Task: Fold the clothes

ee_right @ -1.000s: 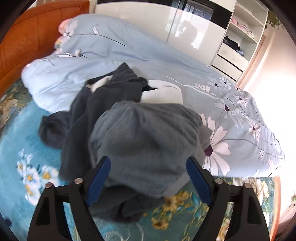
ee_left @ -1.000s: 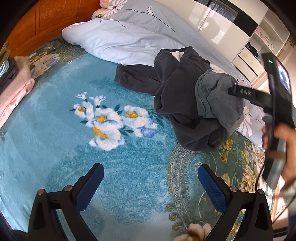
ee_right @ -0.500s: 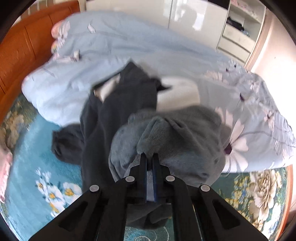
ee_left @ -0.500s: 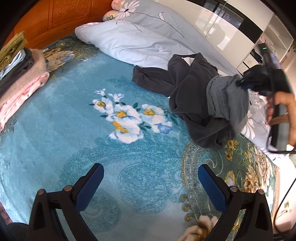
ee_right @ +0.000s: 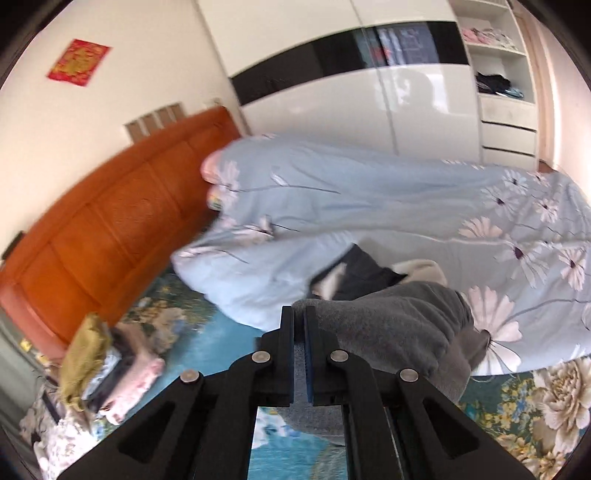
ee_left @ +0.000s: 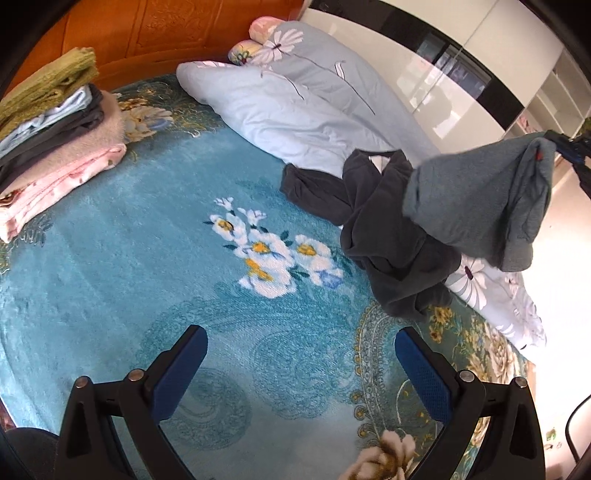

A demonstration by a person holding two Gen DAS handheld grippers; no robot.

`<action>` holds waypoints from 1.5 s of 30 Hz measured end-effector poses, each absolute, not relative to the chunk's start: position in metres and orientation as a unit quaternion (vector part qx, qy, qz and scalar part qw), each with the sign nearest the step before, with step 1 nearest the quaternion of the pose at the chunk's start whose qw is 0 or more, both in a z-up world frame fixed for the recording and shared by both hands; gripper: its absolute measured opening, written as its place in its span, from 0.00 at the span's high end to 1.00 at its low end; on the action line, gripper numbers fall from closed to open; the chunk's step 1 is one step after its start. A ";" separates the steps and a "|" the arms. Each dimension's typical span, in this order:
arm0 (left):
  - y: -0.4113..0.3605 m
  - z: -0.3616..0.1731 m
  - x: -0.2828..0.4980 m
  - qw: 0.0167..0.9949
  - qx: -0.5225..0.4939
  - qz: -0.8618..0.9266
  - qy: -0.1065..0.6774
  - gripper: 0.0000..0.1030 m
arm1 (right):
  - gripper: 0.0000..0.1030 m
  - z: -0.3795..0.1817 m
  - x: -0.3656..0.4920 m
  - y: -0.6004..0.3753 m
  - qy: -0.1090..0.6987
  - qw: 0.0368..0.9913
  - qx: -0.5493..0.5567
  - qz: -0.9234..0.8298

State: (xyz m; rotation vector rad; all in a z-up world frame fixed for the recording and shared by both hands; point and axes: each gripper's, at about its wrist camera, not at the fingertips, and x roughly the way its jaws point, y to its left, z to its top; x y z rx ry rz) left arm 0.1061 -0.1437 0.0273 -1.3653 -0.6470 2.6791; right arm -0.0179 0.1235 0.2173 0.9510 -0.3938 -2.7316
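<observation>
A grey garment (ee_left: pixel 476 199) hangs in the air at the right of the left wrist view, pinched by my right gripper (ee_left: pixel 554 142) at its top corner. In the right wrist view that gripper (ee_right: pixel 299 317) is shut on an edge of the same grey garment (ee_right: pixel 388 328), which drapes down to the right. Below it a dark charcoal garment (ee_left: pixel 384 236) lies crumpled on the teal floral blanket (ee_left: pixel 147 258). My left gripper (ee_left: pixel 301 354) stands open over the blanket, holding nothing.
A stack of folded clothes (ee_left: pixel 55 133) sits at the far left by the orange headboard (ee_left: pixel 155 33). A pale blue flowered duvet (ee_left: pixel 314 110) is bunched along the back. A white wardrobe (ee_right: pixel 388 96) stands beyond the bed.
My right gripper went from open around the grey garment to shut on it and lifted it off the dark pile. My left gripper drew back, showing more of the bed and the folded stack.
</observation>
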 end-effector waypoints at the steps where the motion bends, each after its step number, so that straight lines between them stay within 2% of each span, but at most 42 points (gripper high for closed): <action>1: -0.148 0.031 0.110 0.030 -0.437 0.873 -0.215 0.00 | 0.97 0.229 -0.010 0.116 -0.136 0.133 0.308 -0.932; 3: -0.159 0.042 0.118 0.024 -0.420 0.879 -0.227 0.00 | 1.00 0.254 0.006 0.101 -0.137 0.174 0.275 -0.936; 6: -0.176 0.058 0.130 0.016 -0.390 0.887 -0.248 0.00 | 1.00 0.300 0.033 0.068 -0.081 0.207 0.224 -0.949; 10: -0.191 0.064 0.145 0.008 -0.373 0.889 -0.265 0.00 | 1.00 0.302 0.043 0.044 -0.053 0.219 0.237 -0.945; 13: -0.194 0.055 0.152 0.008 -0.382 0.884 -0.270 0.00 | 1.00 0.260 0.038 0.043 -0.066 0.210 0.290 -0.931; 16: -0.192 0.042 0.158 0.009 -0.396 0.878 -0.270 0.00 | 1.00 0.194 0.029 0.053 -0.074 0.190 0.367 -0.908; 22: -0.186 0.012 0.165 0.007 -0.429 0.860 -0.276 0.00 | 1.00 0.075 0.024 0.094 -0.061 0.101 0.478 -0.870; 25: -0.185 -0.002 0.164 0.005 -0.444 0.849 -0.286 0.00 | 0.88 0.042 0.023 0.117 -0.065 0.067 0.506 -0.857; 27: -0.185 -0.010 0.161 0.006 -0.454 0.840 -0.298 0.00 | 0.56 0.031 0.016 0.128 -0.075 0.060 0.509 -0.855; 29: -0.185 -0.015 0.158 0.009 -0.456 0.834 -0.311 0.00 | 0.44 0.027 0.005 0.129 -0.069 0.056 0.507 -0.857; 33: -0.185 -0.018 0.154 0.020 -0.447 0.829 -0.336 0.00 | 0.42 0.011 -0.021 0.120 -0.004 0.049 0.511 -0.858; 37: -0.185 -0.021 0.148 0.005 -0.454 0.827 -0.332 0.00 | 0.42 -0.017 -0.042 0.112 0.041 0.039 0.534 -0.844; 38: -0.185 -0.022 0.147 0.002 -0.456 0.826 -0.331 0.00 | 0.47 -0.020 -0.043 0.111 0.028 0.048 0.541 -0.839; 39: -0.185 -0.024 0.146 0.001 -0.458 0.825 -0.331 0.00 | 0.75 -0.023 -0.042 0.110 0.014 0.059 0.549 -0.834; 40: -0.186 -0.025 0.145 -0.001 -0.459 0.824 -0.332 0.00 | 0.91 -0.024 -0.038 0.106 -0.006 0.079 0.557 -0.827; 41: -0.186 -0.026 0.145 -0.003 -0.460 0.823 -0.333 0.00 | 0.96 -0.023 -0.034 0.101 -0.024 0.101 0.563 -0.820; 45: -0.188 -0.022 0.148 -0.007 -0.453 0.829 -0.329 0.00 | 0.97 -0.002 -0.003 0.068 -0.048 0.228 0.554 -0.799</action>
